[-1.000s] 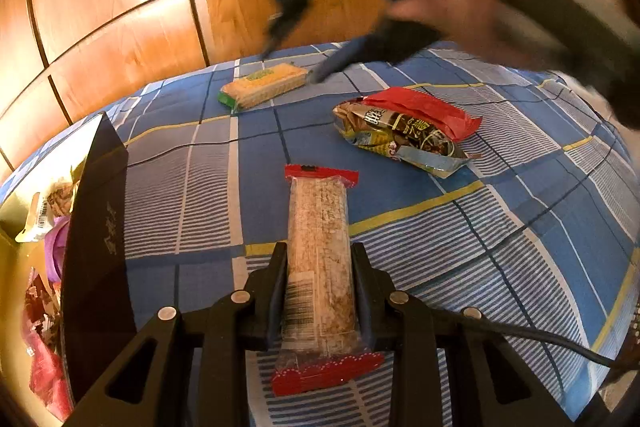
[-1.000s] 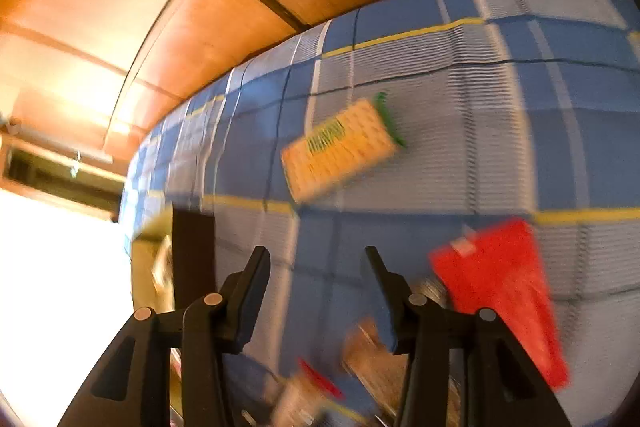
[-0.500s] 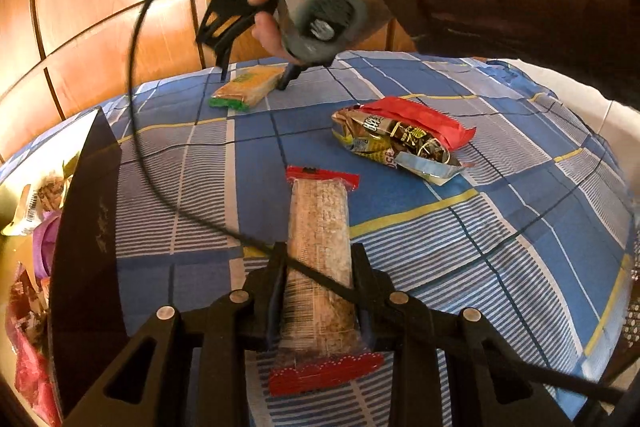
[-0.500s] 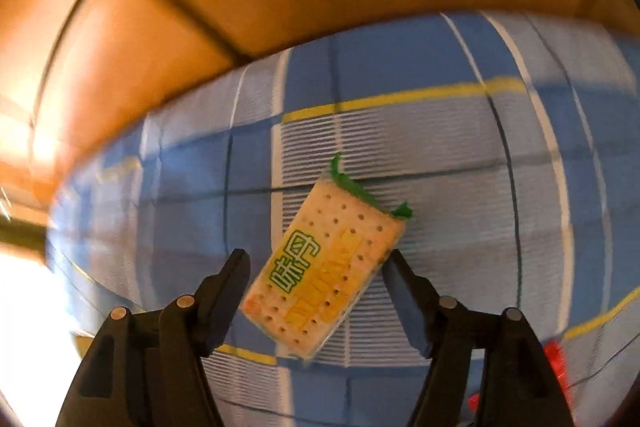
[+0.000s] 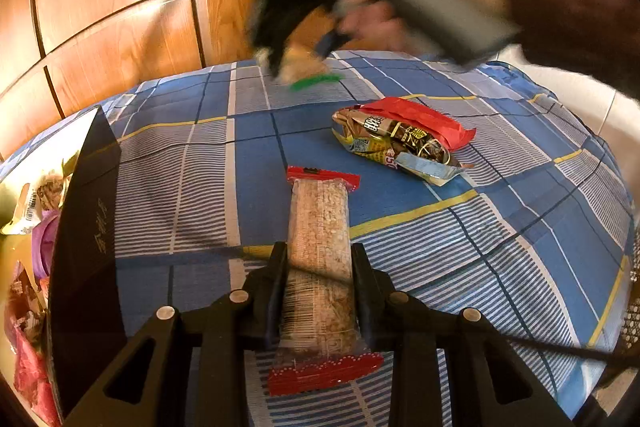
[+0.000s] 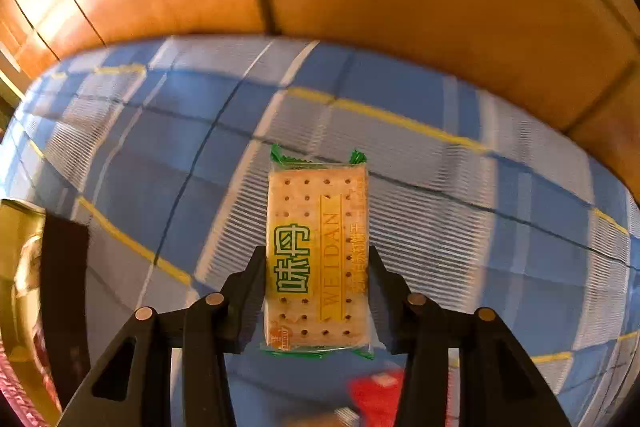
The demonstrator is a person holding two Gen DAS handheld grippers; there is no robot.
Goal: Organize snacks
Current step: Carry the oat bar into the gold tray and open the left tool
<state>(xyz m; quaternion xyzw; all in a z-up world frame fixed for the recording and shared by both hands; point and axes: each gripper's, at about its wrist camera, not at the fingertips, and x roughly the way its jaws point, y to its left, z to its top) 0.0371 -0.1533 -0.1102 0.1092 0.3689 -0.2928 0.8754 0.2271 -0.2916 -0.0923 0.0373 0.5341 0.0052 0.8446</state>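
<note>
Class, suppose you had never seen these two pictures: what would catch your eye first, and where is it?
The green-edged cracker packet clamped in the right gripper fills the middle of the right wrist view. In the left wrist view, the left gripper pinches a red-ended oat bar above the blue checked cloth.

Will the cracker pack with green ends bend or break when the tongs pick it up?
The cracker pack probably stays stiff: it juts straight from the right tongs without drooping. The thin, holed crackers could crack if squeezed harder.

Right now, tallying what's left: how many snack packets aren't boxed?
4: oat bar in left gripper, cracker pack in right gripper, red packet and brown packet on bedspread.
</note>
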